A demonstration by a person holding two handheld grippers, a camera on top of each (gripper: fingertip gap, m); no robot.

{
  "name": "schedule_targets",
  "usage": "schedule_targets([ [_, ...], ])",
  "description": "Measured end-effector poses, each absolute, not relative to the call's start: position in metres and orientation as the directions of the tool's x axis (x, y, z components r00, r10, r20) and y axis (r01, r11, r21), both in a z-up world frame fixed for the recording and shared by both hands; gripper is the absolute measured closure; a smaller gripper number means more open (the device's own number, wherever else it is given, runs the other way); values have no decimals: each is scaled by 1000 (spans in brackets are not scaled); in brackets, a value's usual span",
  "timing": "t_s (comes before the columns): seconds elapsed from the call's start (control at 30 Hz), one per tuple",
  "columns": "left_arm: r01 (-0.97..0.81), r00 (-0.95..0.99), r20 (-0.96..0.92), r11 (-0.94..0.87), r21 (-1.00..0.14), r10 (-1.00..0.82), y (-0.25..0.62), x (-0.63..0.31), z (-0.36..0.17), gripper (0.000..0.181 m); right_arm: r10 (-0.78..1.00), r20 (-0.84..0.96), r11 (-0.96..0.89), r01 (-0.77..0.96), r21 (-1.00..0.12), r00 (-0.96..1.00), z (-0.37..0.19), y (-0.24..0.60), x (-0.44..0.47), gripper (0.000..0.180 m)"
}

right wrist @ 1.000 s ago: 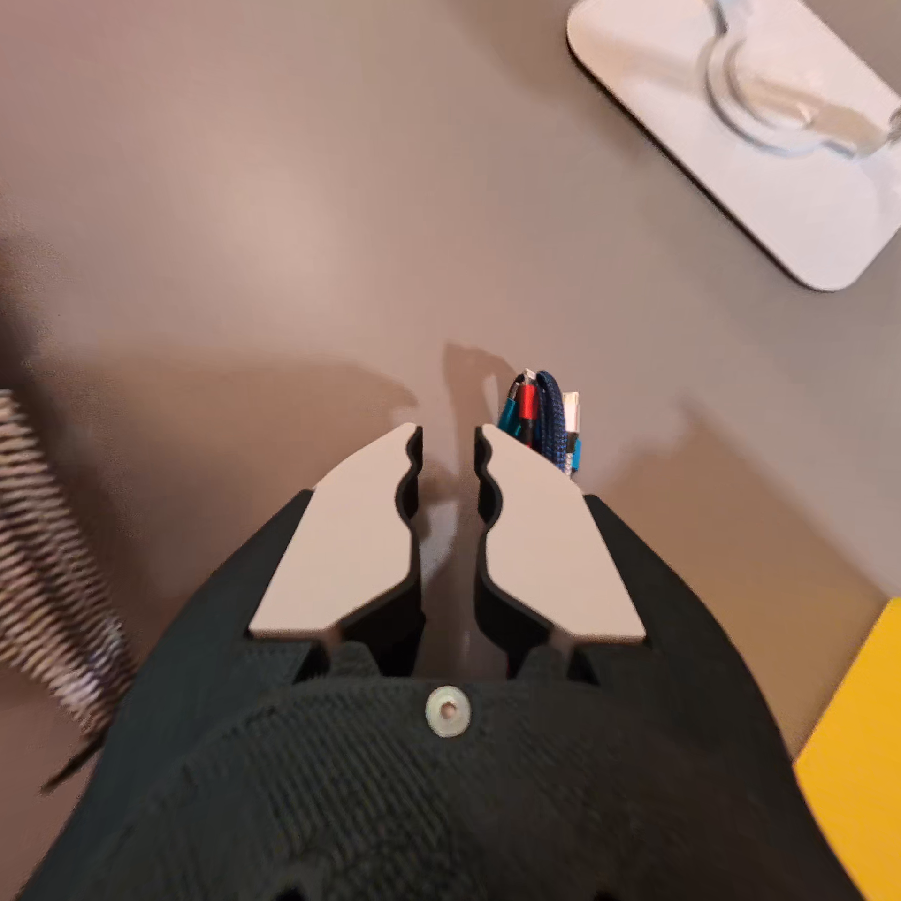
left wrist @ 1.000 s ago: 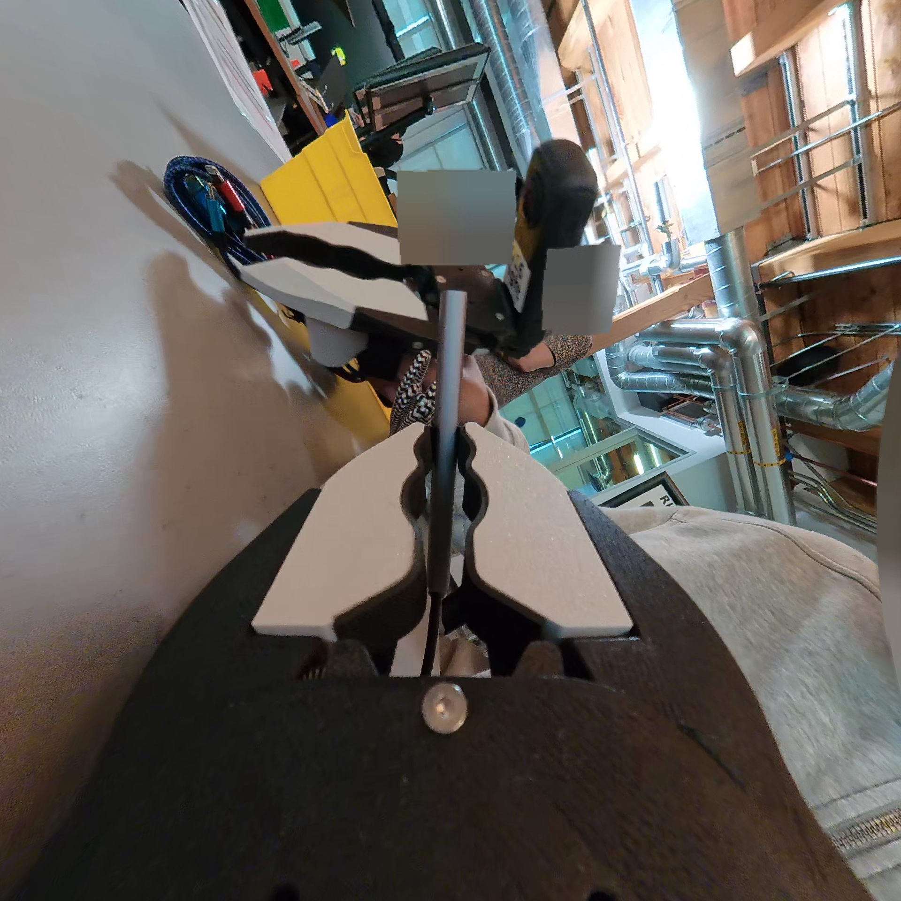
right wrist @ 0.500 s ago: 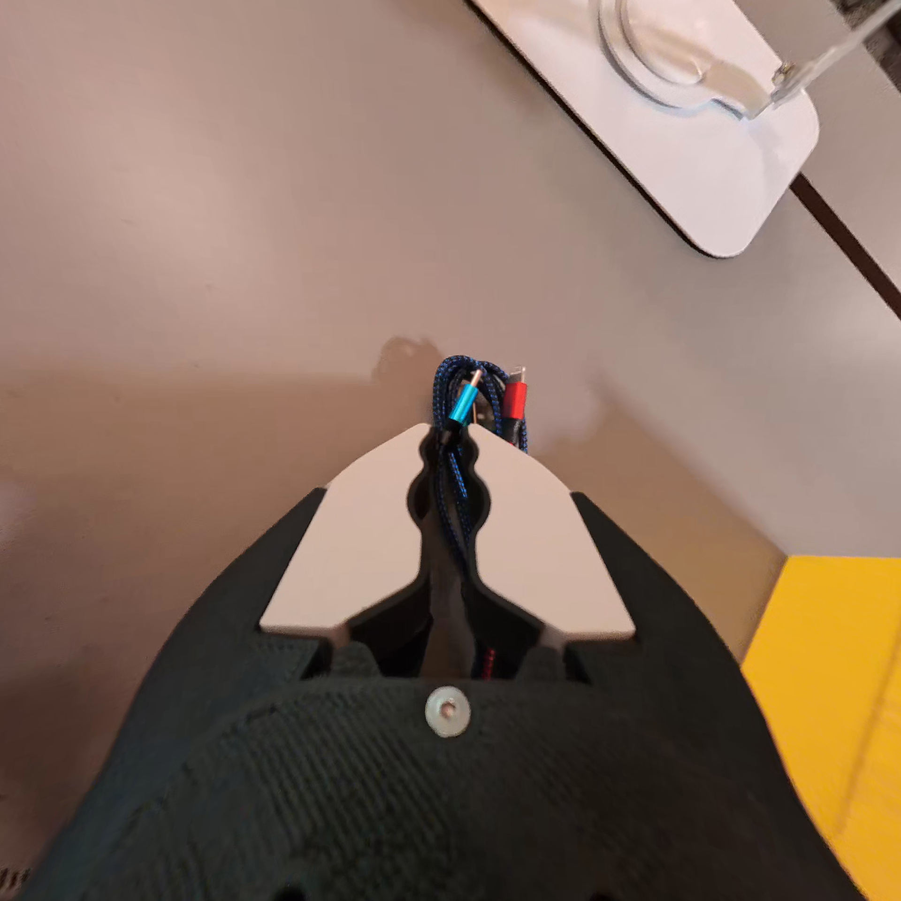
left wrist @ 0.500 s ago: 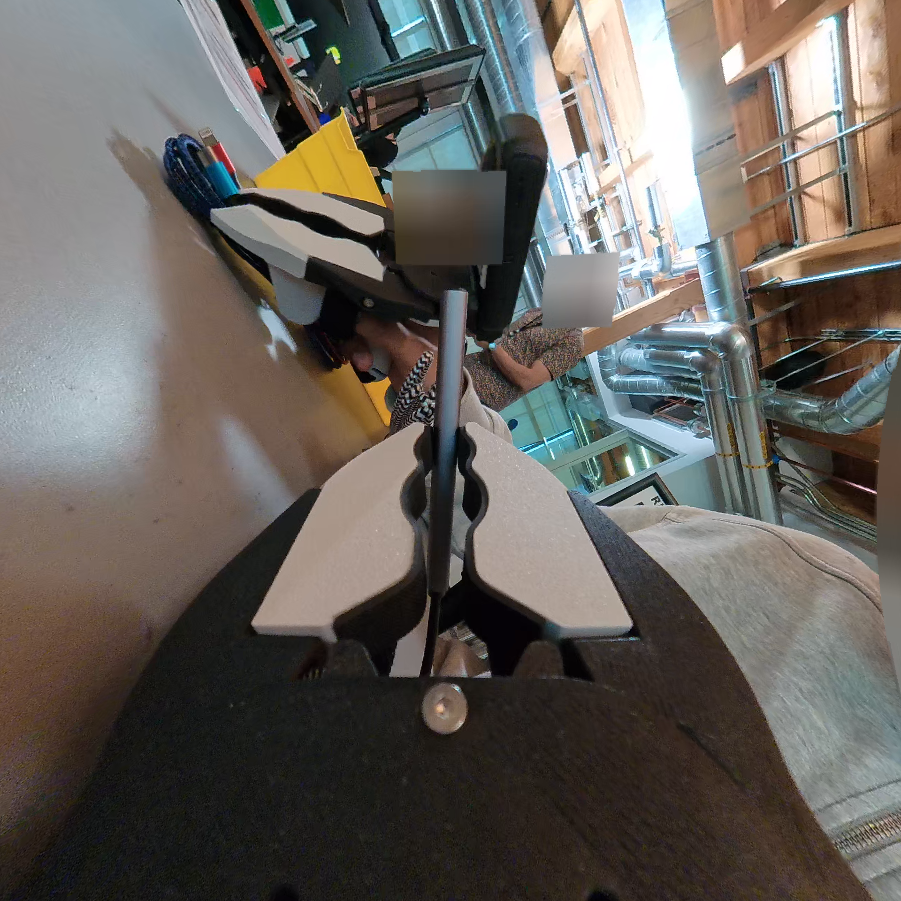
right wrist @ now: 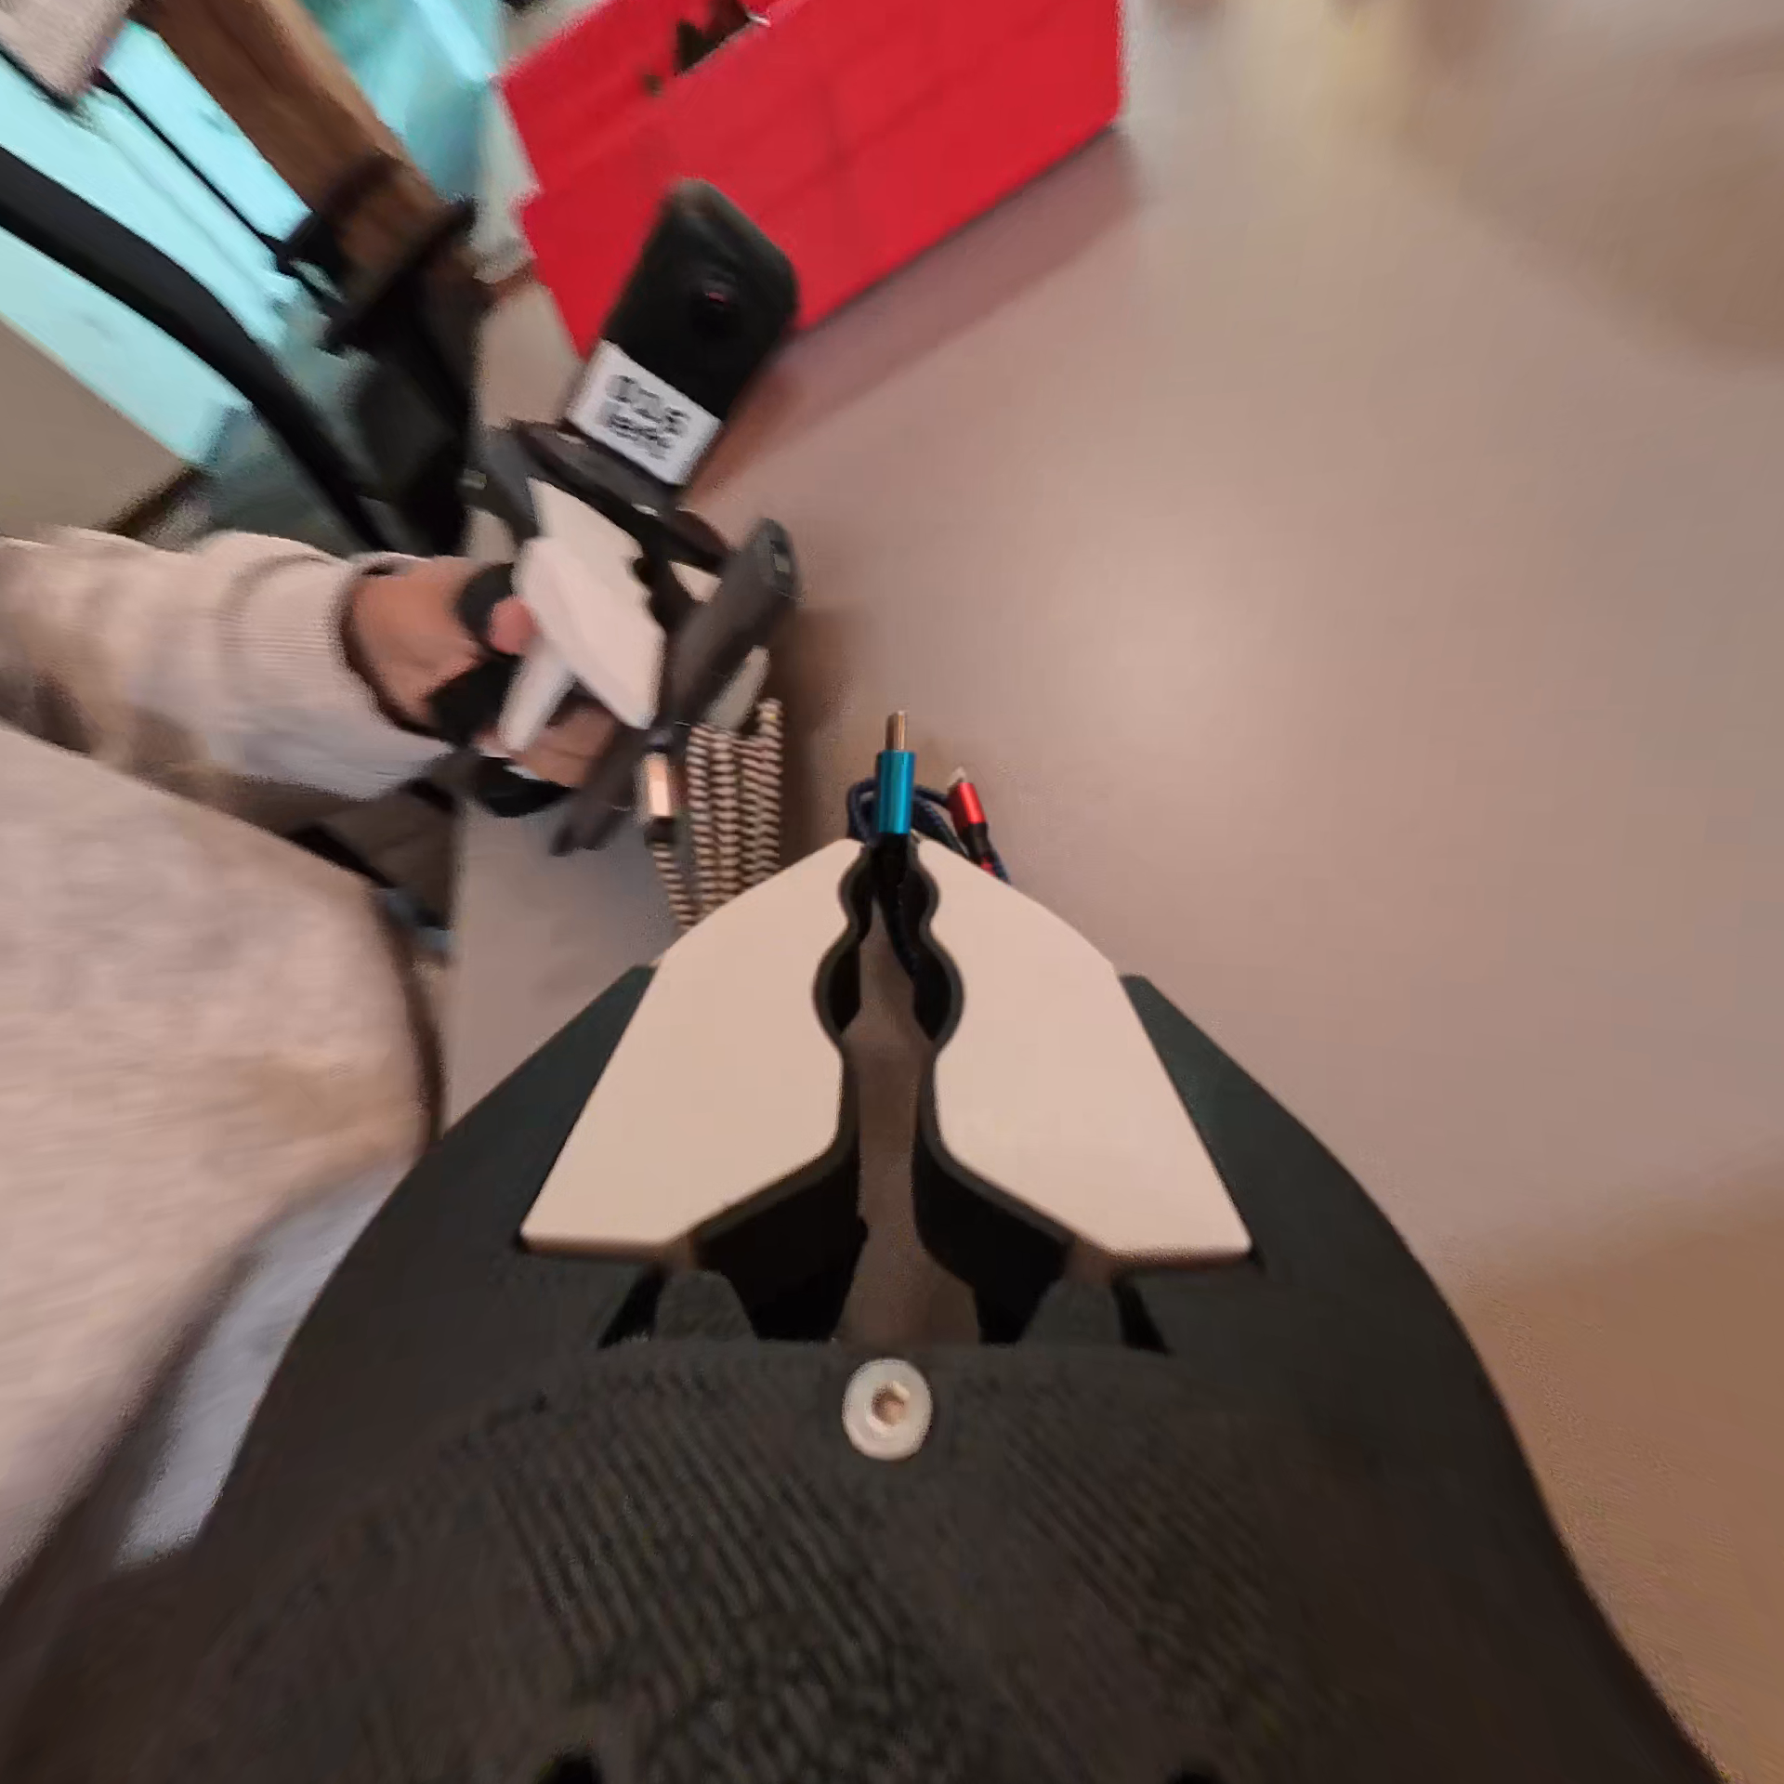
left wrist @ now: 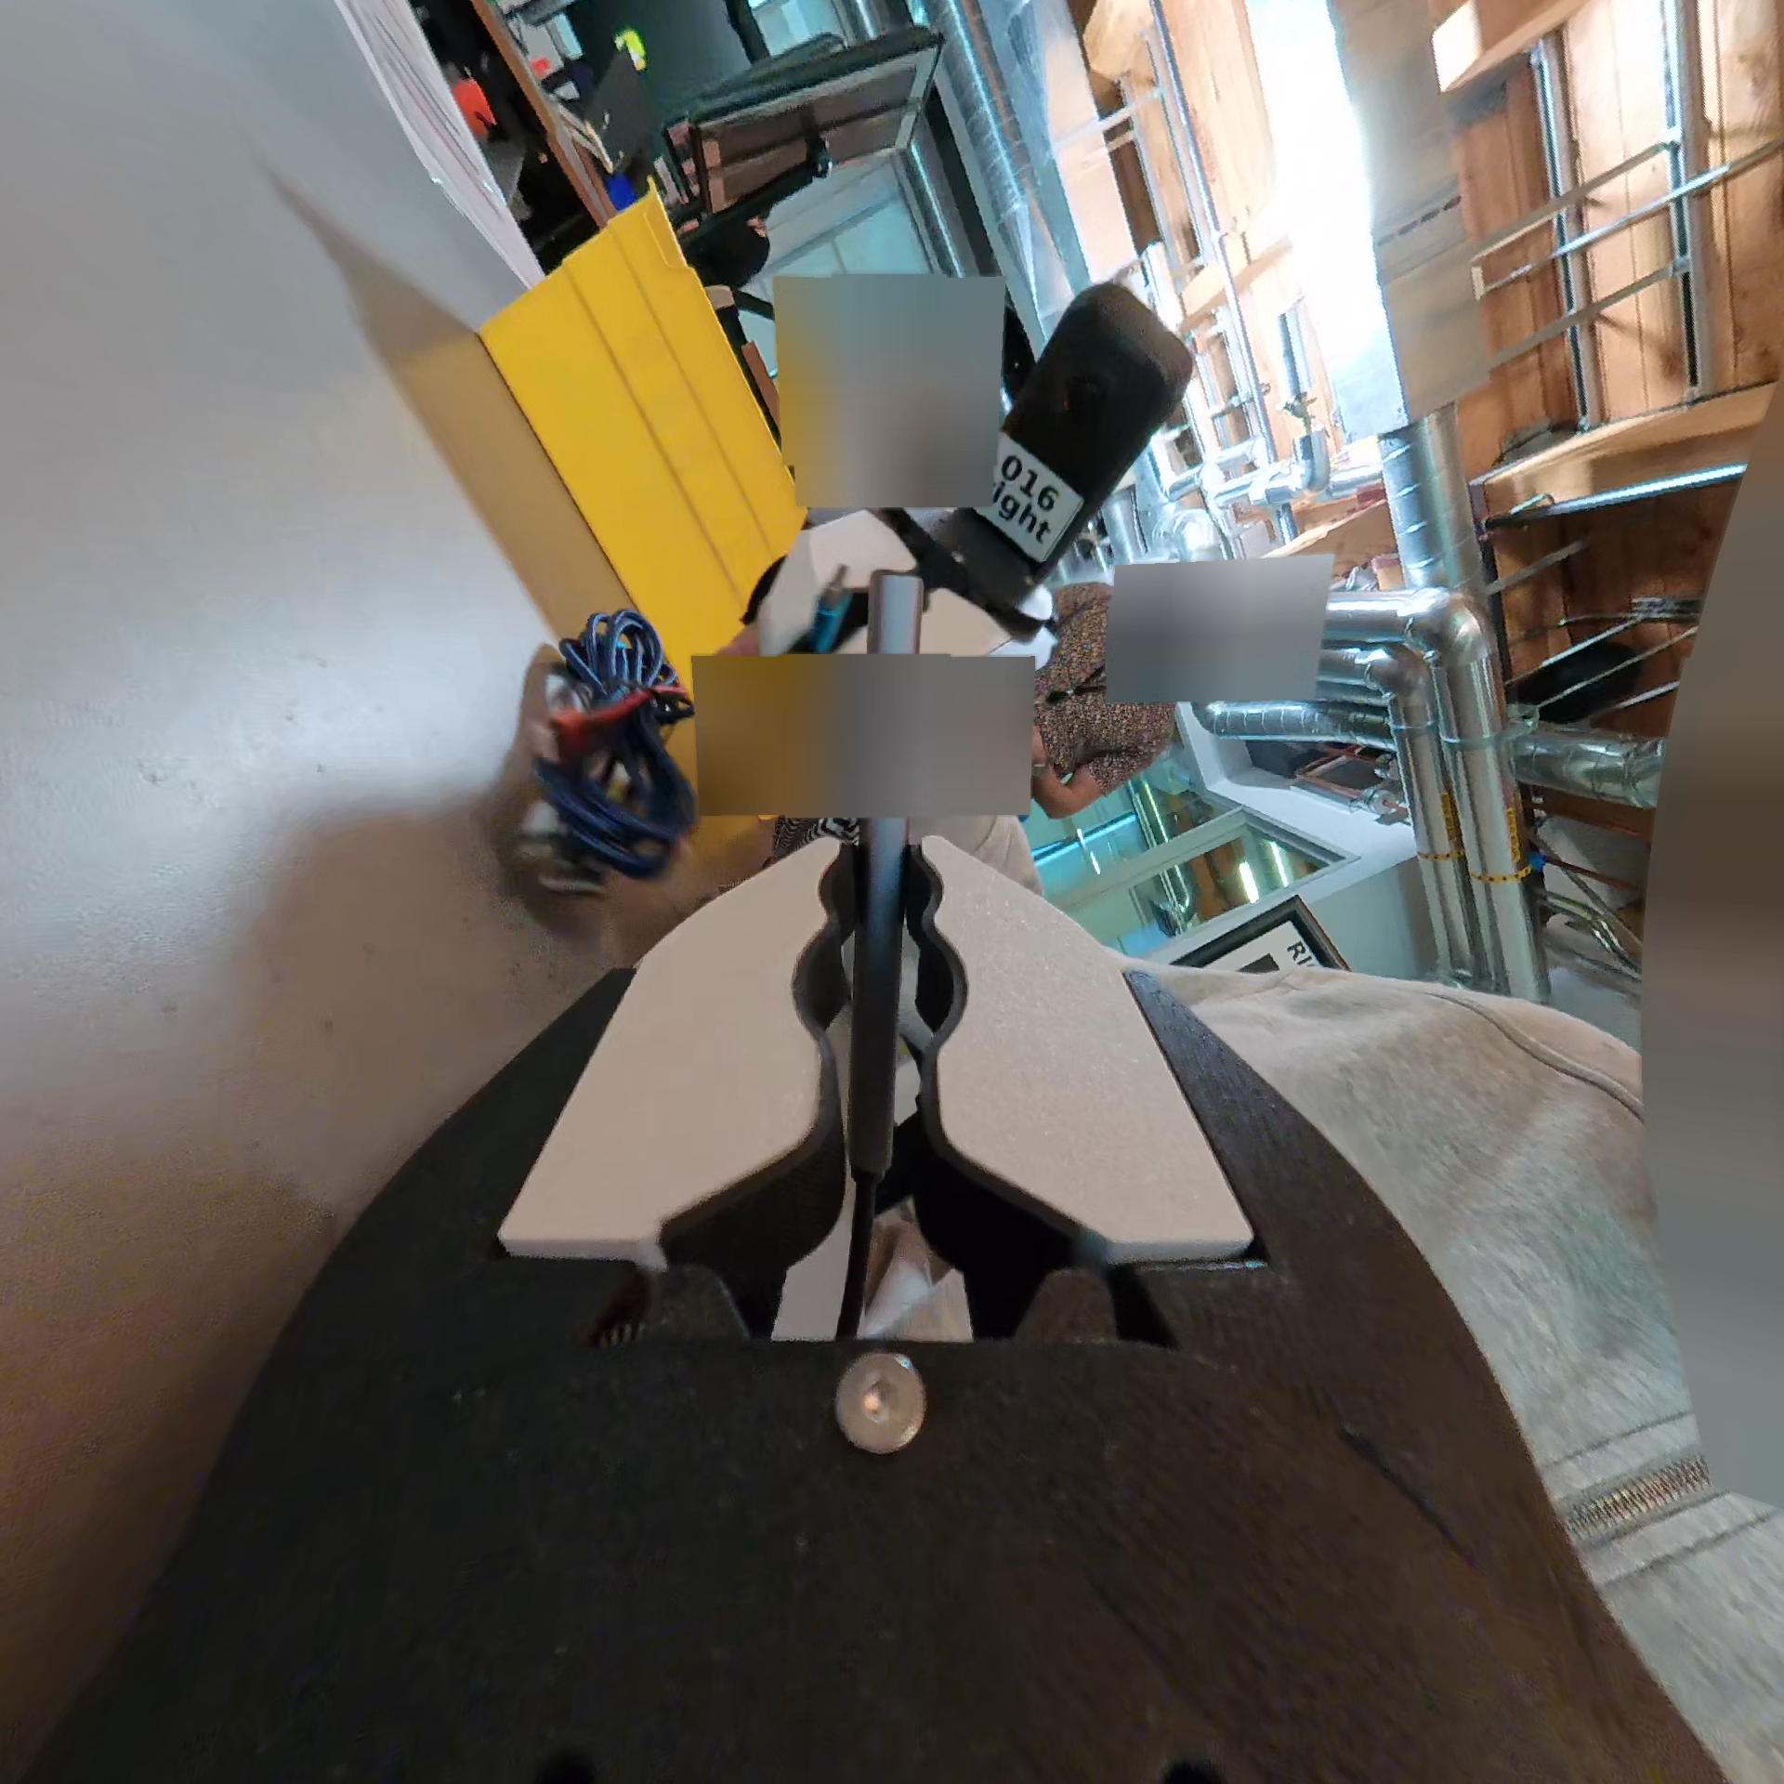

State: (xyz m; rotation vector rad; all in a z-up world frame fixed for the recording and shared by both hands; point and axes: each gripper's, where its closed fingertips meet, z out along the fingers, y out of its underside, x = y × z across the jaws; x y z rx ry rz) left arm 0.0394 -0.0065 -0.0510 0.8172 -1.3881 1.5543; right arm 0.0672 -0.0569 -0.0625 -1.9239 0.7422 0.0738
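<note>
the right claw (right wrist: 886, 850) is pinching a blue braided cable (right wrist: 903, 927) just behind its teal plug (right wrist: 893, 792), which juts out past the tips. half a second ago that bundle still lay on the counter (right wrist: 1351, 676); now it hangs lifted below the claw (a red plug (right wrist: 970, 806) sits just right of the teal one). ahead and to its left, the left claw (left wrist: 878, 869) is pressed together on a slim dark connector (left wrist: 874, 1014), unchanged over the last second, its striped cable (right wrist: 729, 811) dangling. in the left wrist view the blue coil (left wrist: 613, 753) hangs ahead-left, with a yellow bin (left wrist: 637, 425) beyond it.
</note>
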Motion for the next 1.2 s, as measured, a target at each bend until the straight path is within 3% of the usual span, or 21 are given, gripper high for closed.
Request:
schedule_targets([
  [0.27, -882, -449, 877, 72, -466, 174, -11, 28, -53, 173, -281, -467, -382, -544, -747, 839, -34, -36, 15, 175],
  [0.43, -853, -484, 855, 118, -508, 184, -15, 18, -53, 172, -308, -477, -515, -566, -644, 823, -57, -25, -2, 174],
  [0.63, -811, -527, 821, 157, -563, 219, -17, 5, -50, 172, -345, -548, -509, -642, -573, 762, -70, -28, -2, 175],
  [1.2, -793, -526, 810, 196, -577, 259, -19, -5, -48, 172, -245, -591, -542, -614, -573, 768, -68, -29, -18, 174],
])
